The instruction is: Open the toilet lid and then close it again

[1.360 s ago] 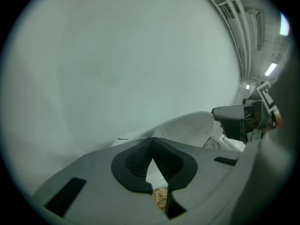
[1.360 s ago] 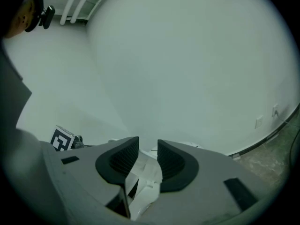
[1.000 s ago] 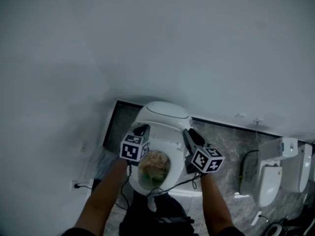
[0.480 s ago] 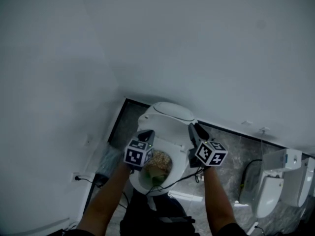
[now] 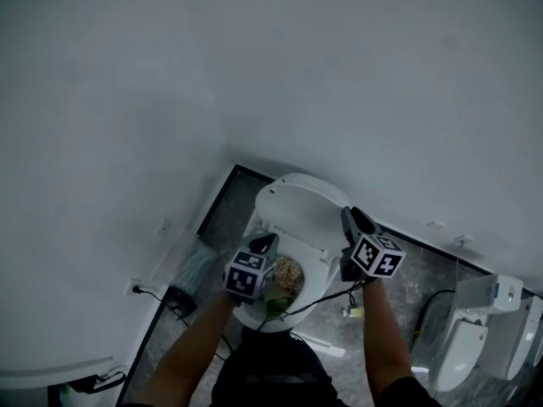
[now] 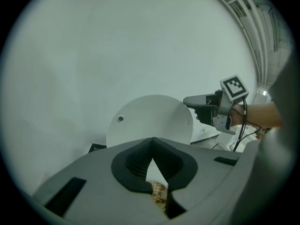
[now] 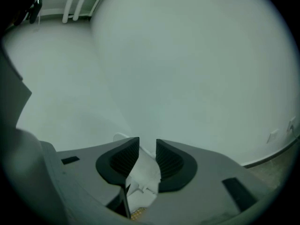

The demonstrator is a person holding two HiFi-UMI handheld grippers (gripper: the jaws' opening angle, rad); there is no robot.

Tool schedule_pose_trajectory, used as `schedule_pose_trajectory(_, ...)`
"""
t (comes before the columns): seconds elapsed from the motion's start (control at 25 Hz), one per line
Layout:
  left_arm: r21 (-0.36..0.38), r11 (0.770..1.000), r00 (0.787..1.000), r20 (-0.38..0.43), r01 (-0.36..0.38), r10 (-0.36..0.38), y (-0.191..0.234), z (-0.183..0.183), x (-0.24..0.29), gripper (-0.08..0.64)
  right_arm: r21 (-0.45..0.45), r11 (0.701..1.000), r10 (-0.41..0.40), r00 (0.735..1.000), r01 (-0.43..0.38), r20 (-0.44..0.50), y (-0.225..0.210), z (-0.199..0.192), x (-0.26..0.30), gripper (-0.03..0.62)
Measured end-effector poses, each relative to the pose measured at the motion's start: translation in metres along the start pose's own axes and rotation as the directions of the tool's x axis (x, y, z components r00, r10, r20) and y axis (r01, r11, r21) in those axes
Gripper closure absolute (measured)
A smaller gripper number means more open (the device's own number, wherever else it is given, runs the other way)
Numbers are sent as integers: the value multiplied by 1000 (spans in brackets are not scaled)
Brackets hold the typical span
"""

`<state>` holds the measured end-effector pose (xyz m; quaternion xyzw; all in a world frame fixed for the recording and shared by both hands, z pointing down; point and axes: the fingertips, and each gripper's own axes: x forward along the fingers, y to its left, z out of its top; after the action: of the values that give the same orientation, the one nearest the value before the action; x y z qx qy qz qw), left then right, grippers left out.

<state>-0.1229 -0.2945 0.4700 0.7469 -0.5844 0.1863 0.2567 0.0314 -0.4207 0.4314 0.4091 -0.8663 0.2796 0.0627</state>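
Toilet lid [image 5: 299,209] stands raised at 12 o'clock of the bowl [image 5: 317,271], leaning back toward the wall. Over the last second my left gripper [image 5: 269,241], jaws pressed together and empty, has drawn back from the lid's left edge toward the bowl's 9 o'clock. My right gripper [image 5: 352,217] stays at the lid's 3 o'clock rim, seemingly pinching it. I judge opening done, closing next. The bowl holds brownish lumps [image 5: 288,271] and something green [image 5: 276,299].
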Motion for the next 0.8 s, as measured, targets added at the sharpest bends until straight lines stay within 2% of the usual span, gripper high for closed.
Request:
schedule_pose_trajectory(0.12, 6, 1000, 1000, 9, -2, 2, -2, -5, -10, 552, -31, 999, -39, 999, 38, -18, -7, -6, -3, 483)
schedule_pose_trajectory(0.4, 18, 1000, 999, 45, 11, -12, -13, -15, -44, 552, -73, 996, -52, 998, 50, -22, 13, -20, -39, 491)
schedule_pose_trajectory(0.6, 24, 999, 996, 85, 29, -31, -31, -16, -61, 552, -137, 990, -46, 998, 42, -30, 27, -33, -73, 492)
schedule_pose_trajectory(0.64, 20, 999, 995, 92, 32, -34, -35, -16, -63, 552, -156, 987, -45, 998, 39, -39, 27, -35, -79, 508)
schedule_pose_trajectory(0.8, 8, 999, 996, 85, 35, -36, -53, -22, -63, 552, -217, 976, -45, 996, 28, -75, 19, -37, -97, 511)
